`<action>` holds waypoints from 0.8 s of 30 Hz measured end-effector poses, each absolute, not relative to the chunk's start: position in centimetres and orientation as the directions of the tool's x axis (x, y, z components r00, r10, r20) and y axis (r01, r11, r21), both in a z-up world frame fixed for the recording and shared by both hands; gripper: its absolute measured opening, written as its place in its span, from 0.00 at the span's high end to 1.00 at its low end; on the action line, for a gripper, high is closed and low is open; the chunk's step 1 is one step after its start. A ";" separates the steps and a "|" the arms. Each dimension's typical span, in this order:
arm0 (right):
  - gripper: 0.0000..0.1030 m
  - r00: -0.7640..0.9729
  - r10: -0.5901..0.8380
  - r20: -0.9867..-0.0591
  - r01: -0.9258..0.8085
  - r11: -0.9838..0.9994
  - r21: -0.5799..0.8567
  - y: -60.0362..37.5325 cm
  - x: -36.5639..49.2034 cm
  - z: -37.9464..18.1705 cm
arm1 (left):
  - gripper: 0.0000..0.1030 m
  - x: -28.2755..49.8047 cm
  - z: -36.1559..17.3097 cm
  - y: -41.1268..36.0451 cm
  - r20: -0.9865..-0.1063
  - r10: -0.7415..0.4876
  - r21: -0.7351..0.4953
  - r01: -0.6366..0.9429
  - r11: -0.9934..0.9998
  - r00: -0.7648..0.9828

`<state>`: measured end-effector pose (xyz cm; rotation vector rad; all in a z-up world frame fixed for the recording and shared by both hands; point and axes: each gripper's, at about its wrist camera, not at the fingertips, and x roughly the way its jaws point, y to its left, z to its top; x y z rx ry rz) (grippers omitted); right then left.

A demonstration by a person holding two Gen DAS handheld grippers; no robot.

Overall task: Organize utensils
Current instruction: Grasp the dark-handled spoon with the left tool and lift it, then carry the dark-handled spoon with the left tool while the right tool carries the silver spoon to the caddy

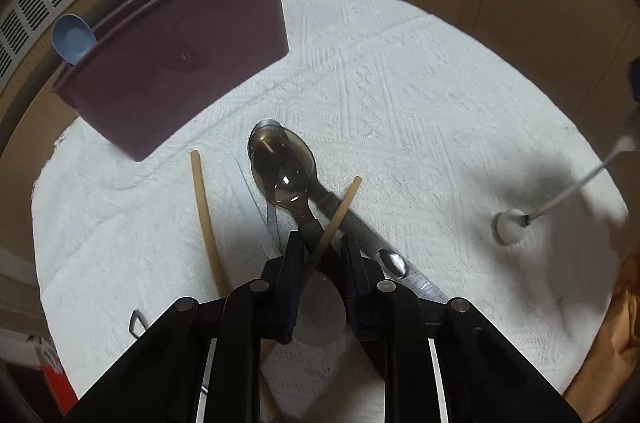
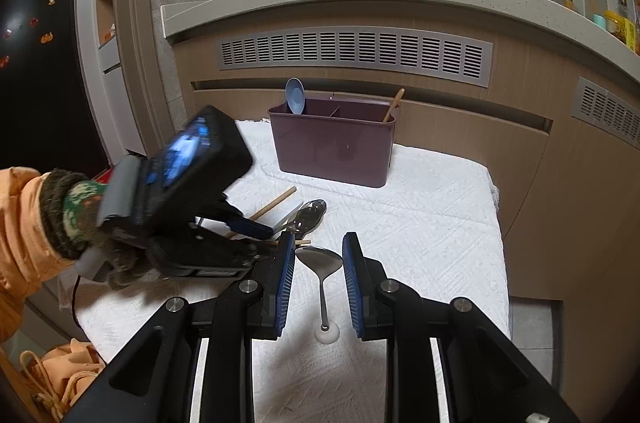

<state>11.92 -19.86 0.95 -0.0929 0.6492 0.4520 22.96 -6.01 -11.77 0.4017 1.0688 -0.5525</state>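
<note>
Chopstick (image 1: 334, 223) sits pinched in the narrow jaws of the left gripper (image 1: 320, 243), while the right gripper (image 2: 318, 263) hangs wide around a metal spoon (image 2: 322, 265), purple caddy (image 2: 332, 143) at twelve o'clock.

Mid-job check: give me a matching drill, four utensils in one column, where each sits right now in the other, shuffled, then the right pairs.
Things:
1. blue spoon
2. chopstick
3. steel spoon
4. dark spoon

Places:
A. between the open right gripper fingers, on the towel
B. standing in the purple holder
C. pinched in the left gripper
D. lying on the towel just beyond the left gripper

Pairs: 1-B, 2-C, 3-A, 4-D
</note>
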 end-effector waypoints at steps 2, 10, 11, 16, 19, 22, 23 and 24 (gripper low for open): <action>0.78 0.703 0.376 -0.603 -0.434 0.899 0.054 -19.9 11.9 1.0 | 0.80 23.1 -11.8 -6.1 -0.906 -0.223 0.035 0.590 0.807 0.359; 0.78 0.699 0.367 -0.613 -0.417 0.906 0.067 -20.0 11.9 1.3 | 0.88 21.3 -9.9 -2.7 -0.823 -0.240 -0.016 0.400 0.916 0.516; 0.78 0.698 0.368 -0.614 -0.417 0.906 0.069 -19.9 11.8 1.5 | 0.88 20.9 -9.1 -2.2 -0.801 -0.259 -0.048 0.372 0.927 0.539; 0.79 0.703 0.377 -0.603 -0.423 0.903 0.071 -19.7 11.5 2.9 | 0.88 17.4 -4.5 0.1 -0.673 -0.312 -0.135 0.303 0.943 0.671; 0.79 0.720 0.375 -0.584 -0.423 0.904 0.059 -19.5 11.3 4.0 | 0.88 16.0 -2.0 0.9 -0.615 -0.339 -0.153 0.314 0.937 0.712; 0.79 0.735 0.373 -0.567 -0.421 0.906 0.050 -19.5 11.0 5.2 | 0.88 14.9 -0.5 1.3 -0.562 -0.382 -0.189 0.336 0.923 0.733; 0.79 0.739 0.371 -0.563 -0.420 0.906 0.045 -19.4 11.0 5.5 | 0.88 14.5 0.3 1.5 -0.537 -0.401 -0.202 0.348 0.915 0.743; 0.79 0.742 0.369 -0.560 -0.420 0.906 0.041 -19.4 10.9 5.7 | 0.88 14.2 0.9 1.6 -0.513 -0.416 -0.211 0.360 0.909 0.751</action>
